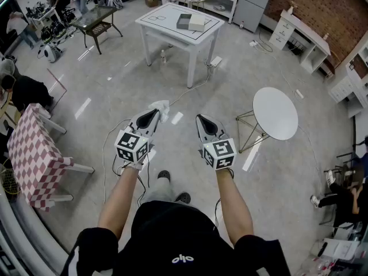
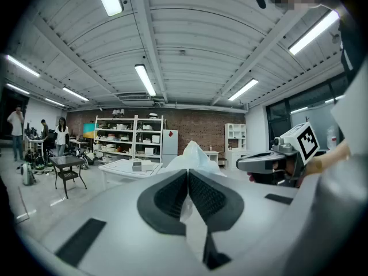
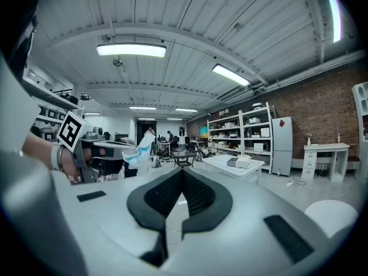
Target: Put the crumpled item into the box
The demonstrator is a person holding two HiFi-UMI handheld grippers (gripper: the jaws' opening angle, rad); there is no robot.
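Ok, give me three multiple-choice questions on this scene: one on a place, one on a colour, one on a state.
1. Where is the box?
A. on the white table
B. on the floor
C. on a chair

2. What colour is the crumpled item?
A. red
B. white
C. black

3. What is the left gripper doing?
A. gaping open, empty
B. shut on the crumpled item
C. lying on the floor

Answers: A, the head view shows the box on the table top; B, the item looks white in both views; B, the left gripper view shows the jaws together pinching it.
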